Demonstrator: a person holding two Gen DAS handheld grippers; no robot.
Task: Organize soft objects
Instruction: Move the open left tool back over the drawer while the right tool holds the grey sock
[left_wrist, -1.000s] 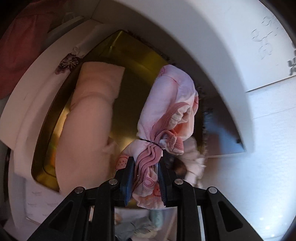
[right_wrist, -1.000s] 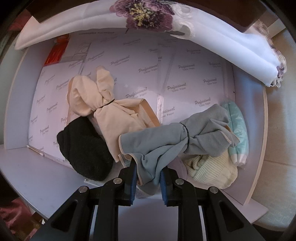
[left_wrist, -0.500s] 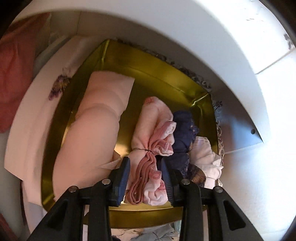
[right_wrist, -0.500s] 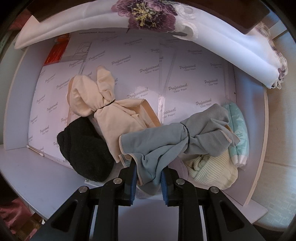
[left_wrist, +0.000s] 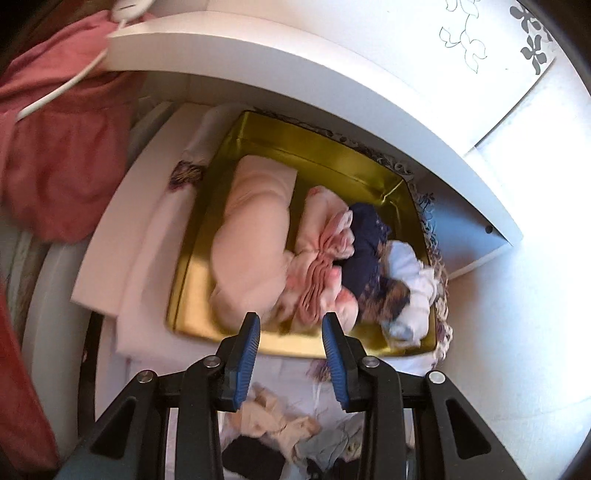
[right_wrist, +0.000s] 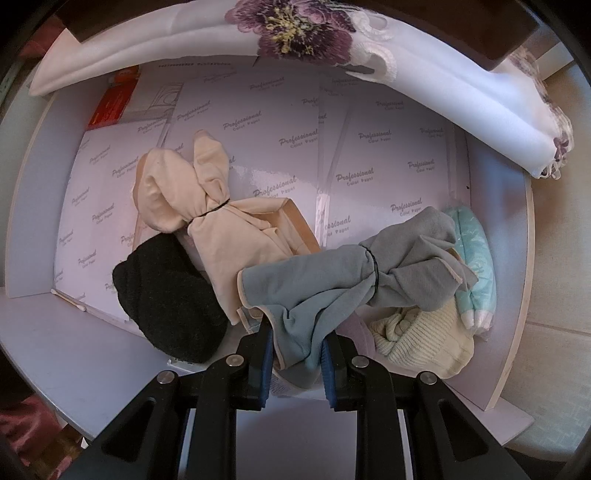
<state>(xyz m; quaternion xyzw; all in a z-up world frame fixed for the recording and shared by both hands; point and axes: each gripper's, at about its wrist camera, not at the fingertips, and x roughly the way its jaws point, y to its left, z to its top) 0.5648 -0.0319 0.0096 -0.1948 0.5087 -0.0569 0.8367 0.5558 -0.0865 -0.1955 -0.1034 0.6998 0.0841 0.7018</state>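
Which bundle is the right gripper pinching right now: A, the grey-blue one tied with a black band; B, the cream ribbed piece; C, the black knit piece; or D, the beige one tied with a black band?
A: in the right wrist view, the right gripper is shut on the lower end of the grey-blue bundle, while the other three lie untouched beside it.

The white paper packs (right_wrist: 258, 122) on the shelf read "Professional Color Paper" in repeated print.

Gold tin (left_wrist: 192, 295): holds pale pink roll (left_wrist: 251, 236) left, tied pink bundle (left_wrist: 321, 266) middle, navy lace cloth (left_wrist: 364, 254) right.
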